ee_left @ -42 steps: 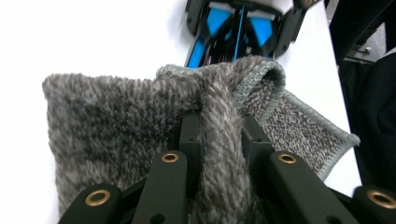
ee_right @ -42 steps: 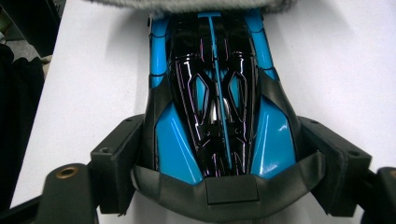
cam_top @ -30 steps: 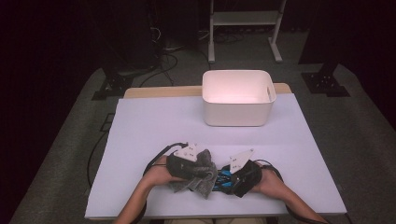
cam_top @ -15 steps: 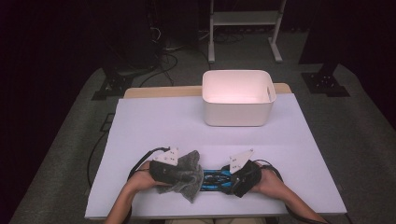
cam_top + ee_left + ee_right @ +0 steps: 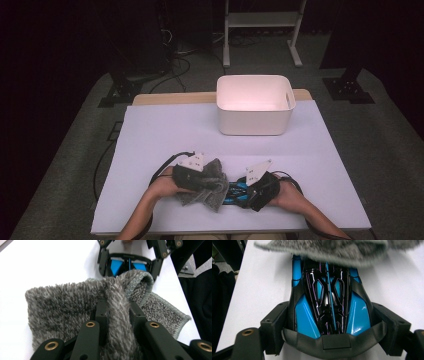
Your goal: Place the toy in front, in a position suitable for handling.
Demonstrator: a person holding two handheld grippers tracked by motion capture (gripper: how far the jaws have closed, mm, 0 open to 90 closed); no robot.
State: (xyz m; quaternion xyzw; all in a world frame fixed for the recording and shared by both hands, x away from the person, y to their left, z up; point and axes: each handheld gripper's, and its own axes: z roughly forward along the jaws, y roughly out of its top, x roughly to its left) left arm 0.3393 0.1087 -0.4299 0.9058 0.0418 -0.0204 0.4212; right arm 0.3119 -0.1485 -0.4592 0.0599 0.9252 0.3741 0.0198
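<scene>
High view, table: a white sheet [image 5: 165, 135] covers the tabletop, with a strip of wood showing along the far edge.
High view, bin: a white plastic tub [image 5: 254, 104] stands on the far half of the sheet, right of centre, well apart from the hands.
High view, left gripper [image 5: 212, 184]: held in the person's left hand [image 5: 162, 183] near the front edge, with a grey cloth [image 5: 206, 186] bunched around its front end.
High view, right gripper [image 5: 245, 188]: held in the right hand [image 5: 286, 192], pointing toward the left one, with a blue and black toy car [image 5: 235, 190] between them on the sheet.
Left gripper view, cloth: a fluffy grey towel [image 5: 75, 300] with a stitched hem lies draped on the table.
Left gripper view, grip: the left gripper [image 5: 117, 312] is clenched on a raised fold of the towel, which stands between the two black jaws.
Left gripper view, beyond: the car's blue end [image 5: 128, 265] sits just behind the fold, framed by the other gripper's jaws.
Right gripper view, car: the glossy blue and black toy car [image 5: 328, 300] lies lengthwise between the jaws, its far end under the towel's edge [image 5: 324, 250].
Right gripper view, grip: the right gripper [image 5: 329, 312] grasps the car, one jaw against each flank.
</scene>
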